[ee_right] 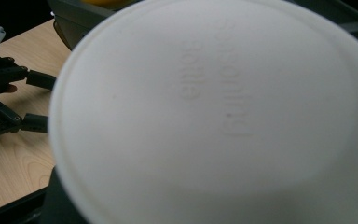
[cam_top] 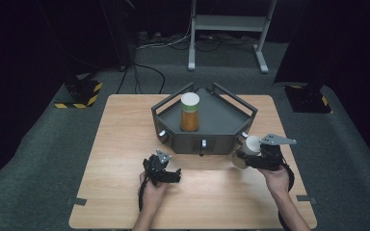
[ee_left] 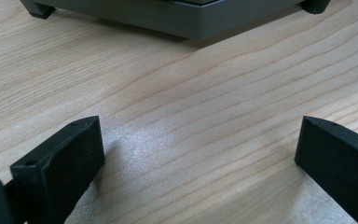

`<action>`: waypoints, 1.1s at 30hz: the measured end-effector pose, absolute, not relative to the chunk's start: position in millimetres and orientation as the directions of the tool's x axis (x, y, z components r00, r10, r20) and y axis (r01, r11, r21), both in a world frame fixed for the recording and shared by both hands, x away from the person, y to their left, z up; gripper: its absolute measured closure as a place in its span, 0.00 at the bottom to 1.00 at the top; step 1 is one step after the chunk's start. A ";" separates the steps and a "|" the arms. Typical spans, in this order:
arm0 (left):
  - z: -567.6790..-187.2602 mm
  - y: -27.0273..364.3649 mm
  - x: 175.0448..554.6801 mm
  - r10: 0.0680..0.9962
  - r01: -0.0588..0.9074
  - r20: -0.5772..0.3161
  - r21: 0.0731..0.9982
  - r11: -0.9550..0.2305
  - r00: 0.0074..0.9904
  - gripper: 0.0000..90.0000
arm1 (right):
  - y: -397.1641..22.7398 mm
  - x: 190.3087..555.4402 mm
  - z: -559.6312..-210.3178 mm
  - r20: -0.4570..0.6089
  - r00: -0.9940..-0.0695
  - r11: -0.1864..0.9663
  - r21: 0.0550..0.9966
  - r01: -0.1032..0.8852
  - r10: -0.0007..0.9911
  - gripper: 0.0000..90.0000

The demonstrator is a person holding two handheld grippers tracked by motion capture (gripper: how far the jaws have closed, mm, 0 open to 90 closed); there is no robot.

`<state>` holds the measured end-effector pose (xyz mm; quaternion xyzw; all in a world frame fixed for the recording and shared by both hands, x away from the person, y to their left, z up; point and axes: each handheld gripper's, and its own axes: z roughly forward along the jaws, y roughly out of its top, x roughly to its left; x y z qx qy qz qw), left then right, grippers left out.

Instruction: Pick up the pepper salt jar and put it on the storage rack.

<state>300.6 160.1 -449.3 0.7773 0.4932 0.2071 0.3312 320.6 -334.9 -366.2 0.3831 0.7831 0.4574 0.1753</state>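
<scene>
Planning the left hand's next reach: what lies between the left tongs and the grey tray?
Nothing: bare wooden table runs from the open left tongs to the grey tray, clearest in the left gripper view.

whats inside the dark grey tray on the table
One amber jar with a white lid stands upright on the floor of the dark grey angular tray, toward its left side. The rest of the floor looks bare; the area just behind the jar is hidden.
</scene>
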 end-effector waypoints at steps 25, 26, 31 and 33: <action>-449.4 160.6 300.6 0.904 0.629 -0.005 0.720 -0.294 0.428 0.02 | -325.3 340.4 -303.1 0.108 -0.707 0.281 0.868 0.410 0.698 0.38; -449.4 160.6 300.6 0.904 0.629 -0.005 0.720 -0.294 0.428 0.02 | -324.6 341.8 -301.2 0.108 -0.708 0.281 0.868 0.409 0.698 0.38; -449.4 160.5 300.6 0.904 0.629 -0.006 0.720 -0.294 0.428 0.02 | -321.1 347.0 -291.5 0.103 -0.709 0.282 0.870 0.404 0.698 0.38; -449.4 160.5 300.6 0.904 0.629 -0.006 0.720 -0.293 0.428 0.02 | -320.1 350.0 -287.8 0.105 -0.709 0.280 0.871 0.404 0.697 0.38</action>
